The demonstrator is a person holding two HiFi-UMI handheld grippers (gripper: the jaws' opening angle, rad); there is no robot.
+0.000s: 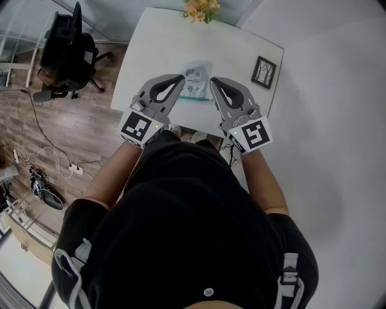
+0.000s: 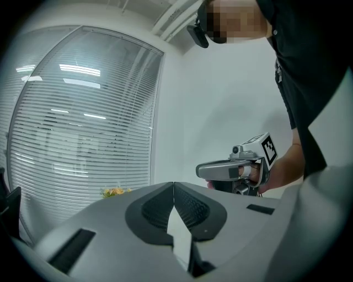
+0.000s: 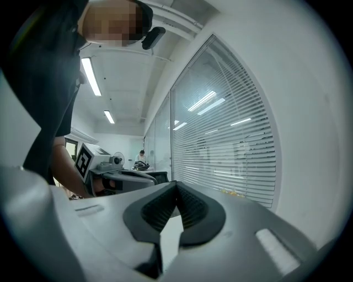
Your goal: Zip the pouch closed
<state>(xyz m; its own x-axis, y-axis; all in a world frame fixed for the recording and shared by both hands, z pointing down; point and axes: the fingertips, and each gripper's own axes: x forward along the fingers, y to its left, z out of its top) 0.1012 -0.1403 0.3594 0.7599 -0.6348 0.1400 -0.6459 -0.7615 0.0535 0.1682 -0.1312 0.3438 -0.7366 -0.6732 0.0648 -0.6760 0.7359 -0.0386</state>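
The left gripper point(image 1: 178, 81) and the right gripper point(image 1: 215, 83) had their jaws clenched on nothing. The pouch point(image 1: 196, 77) lay on the table point(image 1: 151, 48) at upper centre, between both tips. Its teal zipper point(image 1: 193, 97) seemed to run left-right, about equally near each gripper.

A white table point(image 1: 151, 54), seen from above, carries 3 things. A clear pouch point(image 1: 196, 78) with printed contents lies near the middle, toward the near edge. Its teal zip strip point(image 1: 194, 97) runs along the side closest to the person. A small dark picture frame point(image 1: 263, 72) sits near the right edge, well apart from the pouch. A bunch of yellow-orange flowers point(image 1: 201, 8) sits at the far edge, beyond the pouch.
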